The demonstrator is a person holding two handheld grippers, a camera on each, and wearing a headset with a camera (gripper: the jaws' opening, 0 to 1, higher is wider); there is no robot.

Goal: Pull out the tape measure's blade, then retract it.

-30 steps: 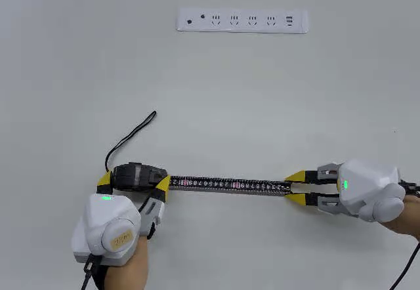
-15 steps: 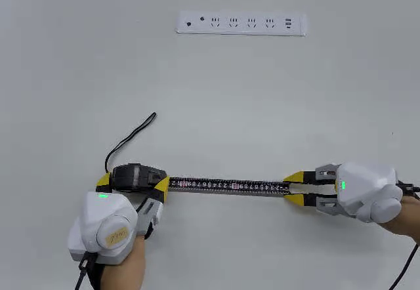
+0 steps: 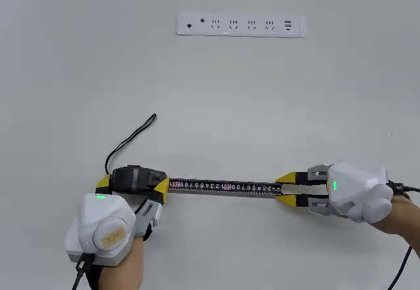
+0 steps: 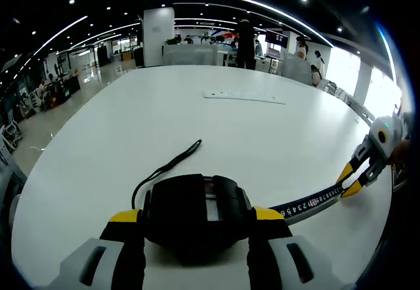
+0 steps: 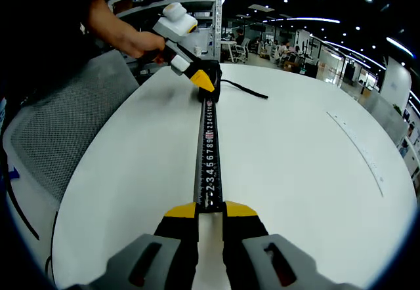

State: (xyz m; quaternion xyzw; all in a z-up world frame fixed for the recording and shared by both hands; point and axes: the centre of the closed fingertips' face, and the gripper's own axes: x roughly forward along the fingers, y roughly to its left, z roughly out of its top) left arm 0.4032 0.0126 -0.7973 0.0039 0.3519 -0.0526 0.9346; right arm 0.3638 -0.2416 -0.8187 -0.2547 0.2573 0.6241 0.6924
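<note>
Two grips carry this step. In the head view your left gripper (image 3: 133, 185) clamps the black tape measure case (image 3: 136, 178) near the table's (image 3: 275, 106) front edge, and your right gripper (image 3: 283, 189) is pinched on the free end of the blade (image 3: 220, 186), which runs straight between them. With this much blade out, I'd judge you're at the turn from pulling to feeding back. Keep the right gripper in line with the case mouth, the blade flat and low, and walk the end in slowly instead of letting it snap. The case's black wrist cord (image 3: 130, 137) trails clear behind. A white power strip (image 3: 240, 25) lies well apart, with no readable brand. The round sticker on the left gripper's body is too small to read.

In the left gripper view, both jaws press the sides of the case (image 4: 197, 208). No brand shows on its top. Numerals on the blade (image 4: 308, 203) run from 1 to 9.

In the right gripper view, the jaws meet on the blade's (image 5: 209, 152) tip. Black-ground numerals 2 to 9 read clearly, with red figures farther along.
</note>
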